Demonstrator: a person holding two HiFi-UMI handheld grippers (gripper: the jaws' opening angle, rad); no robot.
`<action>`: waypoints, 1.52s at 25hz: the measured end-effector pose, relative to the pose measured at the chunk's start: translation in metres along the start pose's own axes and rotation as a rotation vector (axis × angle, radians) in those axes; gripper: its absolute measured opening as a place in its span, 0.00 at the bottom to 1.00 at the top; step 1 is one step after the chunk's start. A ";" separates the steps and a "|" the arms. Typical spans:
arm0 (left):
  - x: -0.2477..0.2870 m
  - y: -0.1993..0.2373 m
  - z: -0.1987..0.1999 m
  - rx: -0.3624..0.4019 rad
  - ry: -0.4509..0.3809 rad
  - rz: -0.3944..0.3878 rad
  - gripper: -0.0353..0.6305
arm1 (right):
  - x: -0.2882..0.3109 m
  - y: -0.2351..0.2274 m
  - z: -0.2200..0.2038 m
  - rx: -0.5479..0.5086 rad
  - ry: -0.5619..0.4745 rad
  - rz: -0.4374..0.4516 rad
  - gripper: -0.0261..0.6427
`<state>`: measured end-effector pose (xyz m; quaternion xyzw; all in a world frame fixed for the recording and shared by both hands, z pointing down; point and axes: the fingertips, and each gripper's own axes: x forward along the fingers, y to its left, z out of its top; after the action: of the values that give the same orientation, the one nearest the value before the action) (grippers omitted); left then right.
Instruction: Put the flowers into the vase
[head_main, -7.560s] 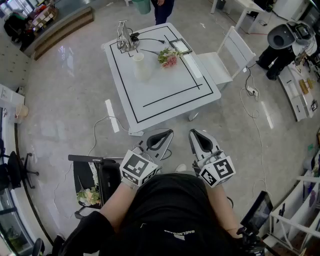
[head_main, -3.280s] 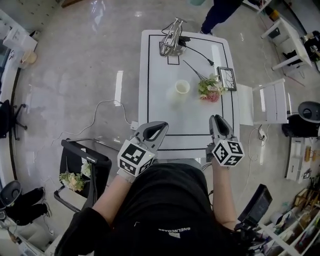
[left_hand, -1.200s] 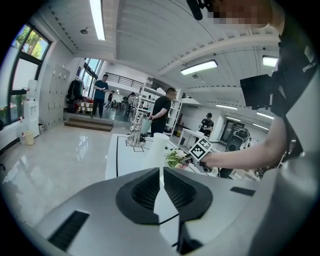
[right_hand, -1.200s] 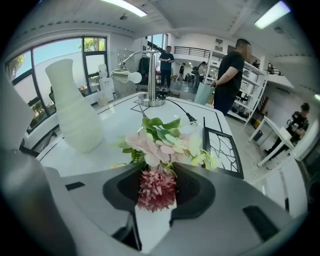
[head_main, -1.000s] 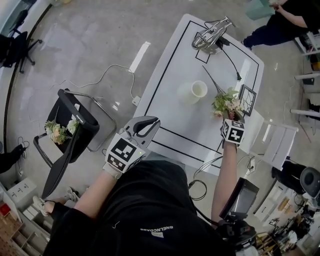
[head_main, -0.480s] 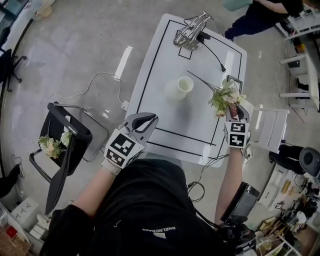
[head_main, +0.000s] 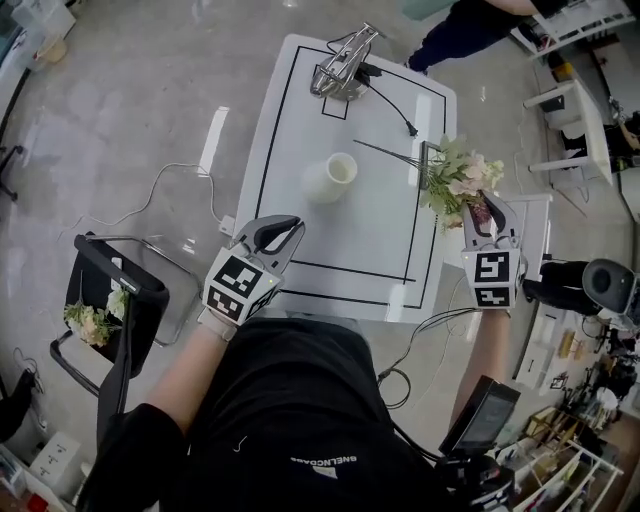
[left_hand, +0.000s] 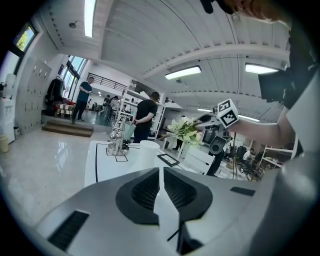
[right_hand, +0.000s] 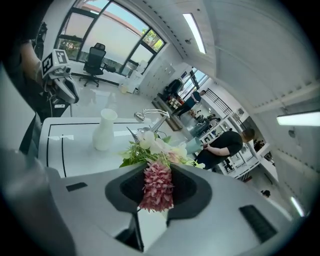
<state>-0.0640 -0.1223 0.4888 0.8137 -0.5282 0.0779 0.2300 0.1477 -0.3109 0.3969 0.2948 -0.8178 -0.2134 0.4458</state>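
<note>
The blooms of the flowers hide the pads of the right gripper, whose jaws are clamped on the pink head. The bunch lay on the table a second ago and is now raised over its right edge, well apart from the vase. The left gripper, jaws together and empty, hovers at the near edge.

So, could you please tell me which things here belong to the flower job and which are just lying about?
Part of the job:
- flowers, held in the right gripper
- white vase, standing on the table

Just lying about:
- metal stand
- black cable
- second bunch on the black chair beside the table
</note>
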 end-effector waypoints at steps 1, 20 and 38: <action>0.003 0.000 0.001 0.002 -0.002 -0.003 0.06 | -0.007 -0.003 0.006 -0.014 -0.008 -0.001 0.20; 0.068 0.030 0.020 0.019 -0.012 0.013 0.22 | -0.069 -0.003 0.071 -0.268 -0.049 0.041 0.20; 0.085 0.026 0.027 0.091 0.027 -0.072 0.23 | -0.021 0.051 0.123 -0.666 0.004 0.066 0.20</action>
<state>-0.0544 -0.2137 0.5037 0.8405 -0.4914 0.1045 0.2028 0.0367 -0.2488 0.3529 0.1067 -0.7112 -0.4541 0.5259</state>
